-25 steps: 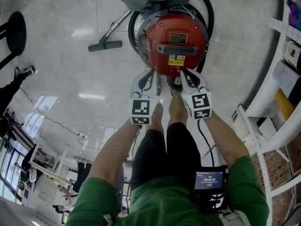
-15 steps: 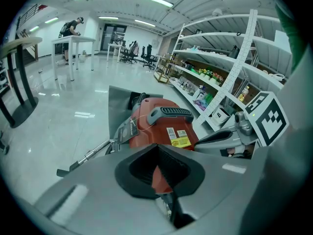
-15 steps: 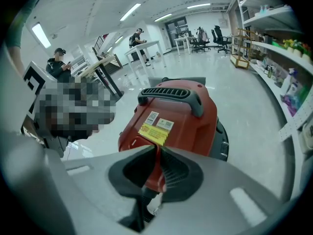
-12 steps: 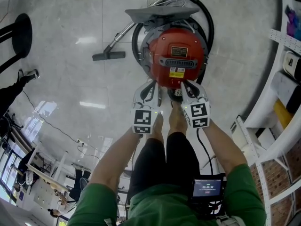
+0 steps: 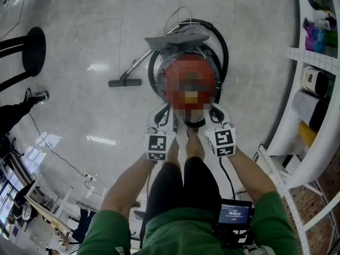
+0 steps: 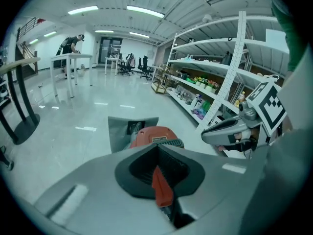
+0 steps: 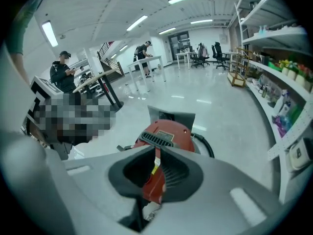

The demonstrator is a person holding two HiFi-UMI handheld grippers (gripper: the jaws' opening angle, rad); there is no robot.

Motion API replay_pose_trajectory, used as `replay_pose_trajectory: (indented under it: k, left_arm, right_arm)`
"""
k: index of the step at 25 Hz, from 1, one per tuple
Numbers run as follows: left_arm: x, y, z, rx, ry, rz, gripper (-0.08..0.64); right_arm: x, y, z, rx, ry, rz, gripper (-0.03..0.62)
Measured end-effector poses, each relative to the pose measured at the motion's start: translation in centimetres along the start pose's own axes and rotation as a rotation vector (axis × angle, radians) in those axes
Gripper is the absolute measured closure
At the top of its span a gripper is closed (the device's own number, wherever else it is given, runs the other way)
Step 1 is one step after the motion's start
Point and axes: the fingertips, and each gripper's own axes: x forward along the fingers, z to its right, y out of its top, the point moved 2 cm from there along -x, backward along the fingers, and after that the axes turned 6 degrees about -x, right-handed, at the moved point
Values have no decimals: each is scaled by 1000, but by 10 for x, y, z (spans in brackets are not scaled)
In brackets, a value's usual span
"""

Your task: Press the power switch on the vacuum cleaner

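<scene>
At the far left a black stool (image 5: 33,42) stands well clear. Nearer the middle the floor nozzle (image 5: 125,82) lies on the glossy floor (image 5: 79,20) at the end of its wand. The left gripper (image 5: 164,110) hovers just short of the canister's near edge. Its jaws are closed tip to tip on nothing, and only a red sliver of the machine shows through the slit. The vacuum cleaner (image 5: 183,62) sits on the floor directly ahead of the person's feet. It has a round red dome ringed by a looped black hose (image 5: 226,41), with a dark vent grille and a label on top. The power switch cannot be made out in any view. The right gripper (image 5: 217,112) mirrors the left, likewise pinched shut and empty, pointing at the dome. The likely failure is a blunt closed tip landing off the switch. A push on that smooth floor could also slide the canister away or snag the hose. White shelving (image 5: 313,89) runs along the right.
</scene>
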Motion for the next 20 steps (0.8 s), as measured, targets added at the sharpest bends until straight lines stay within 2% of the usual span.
replay_pose_trajectory:
  k: [7,16,20]
  left_arm:
    - [-35,69,20,34,-6,133,552]
    - [-121,151,47,28,5,288,552]
    - [-160,180,60,16,16,356,552]
  right_arm:
    - [-59,63,14,-38,-48,118,569]
    - [-159,137,4,-18,-86,275,569]
    - [-204,158,-2,-14,-101,334,569]
